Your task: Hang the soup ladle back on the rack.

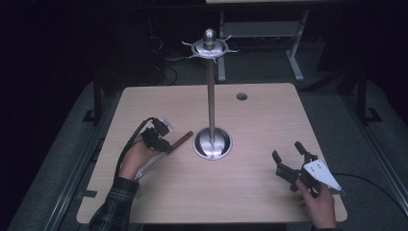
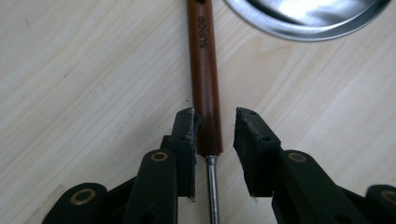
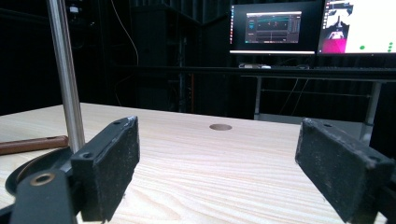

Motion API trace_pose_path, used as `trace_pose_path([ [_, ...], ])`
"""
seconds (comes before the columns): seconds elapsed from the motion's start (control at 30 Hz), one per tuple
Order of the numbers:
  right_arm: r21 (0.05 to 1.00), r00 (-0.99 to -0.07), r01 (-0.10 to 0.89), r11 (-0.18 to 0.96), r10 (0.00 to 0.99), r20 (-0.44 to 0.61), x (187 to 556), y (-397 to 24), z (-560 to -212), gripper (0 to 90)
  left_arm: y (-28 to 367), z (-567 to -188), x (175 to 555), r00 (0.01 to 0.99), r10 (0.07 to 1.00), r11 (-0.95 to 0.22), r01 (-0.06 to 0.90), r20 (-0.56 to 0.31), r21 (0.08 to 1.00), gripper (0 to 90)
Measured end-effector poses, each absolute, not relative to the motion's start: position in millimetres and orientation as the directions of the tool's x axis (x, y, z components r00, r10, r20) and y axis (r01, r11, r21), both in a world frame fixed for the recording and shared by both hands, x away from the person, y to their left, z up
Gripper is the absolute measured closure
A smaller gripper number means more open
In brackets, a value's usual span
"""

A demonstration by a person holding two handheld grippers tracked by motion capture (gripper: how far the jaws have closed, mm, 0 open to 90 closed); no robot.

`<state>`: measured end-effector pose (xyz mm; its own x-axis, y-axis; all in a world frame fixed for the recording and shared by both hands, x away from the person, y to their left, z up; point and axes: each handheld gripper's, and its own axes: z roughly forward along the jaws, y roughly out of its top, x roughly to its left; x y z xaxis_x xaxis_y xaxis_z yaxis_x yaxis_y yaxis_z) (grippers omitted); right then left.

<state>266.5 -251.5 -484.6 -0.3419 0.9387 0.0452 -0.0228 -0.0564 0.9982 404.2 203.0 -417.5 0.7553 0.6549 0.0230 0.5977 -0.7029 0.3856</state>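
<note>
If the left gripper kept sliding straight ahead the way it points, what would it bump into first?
The left gripper already has the brown tool handle between its open jaws. Going on, it would probably reach the shiny round stand base next, though that sits slightly to one side.

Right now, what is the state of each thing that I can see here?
Left hand-held gripper: open, jaws around the brown handle, not clamped.
Right hand-held gripper: wide open, holding nothing, above the table.
Utensil with brown handle: lying flat on the table beside the stand's base.
Metal stand: upright, hooks at its top bare.
Monitors: switched on.
</note>
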Motion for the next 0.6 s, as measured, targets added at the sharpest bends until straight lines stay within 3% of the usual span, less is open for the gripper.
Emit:
trace_pose_path([
  [0.3,0.998,-0.343,-0.026,-0.056,0.938,0.044,266,-252,-485,13.0,197,-433,411,0.765,0.643,-0.729,0.596,0.037,0.336,69.5],
  [0.6,0.998,-0.344,-0.023,-0.059,0.938,0.047,266,-252,-485,13.0,196,-438,410,0.753,0.657,-0.714,0.607,0.036,0.349,71.2],
])
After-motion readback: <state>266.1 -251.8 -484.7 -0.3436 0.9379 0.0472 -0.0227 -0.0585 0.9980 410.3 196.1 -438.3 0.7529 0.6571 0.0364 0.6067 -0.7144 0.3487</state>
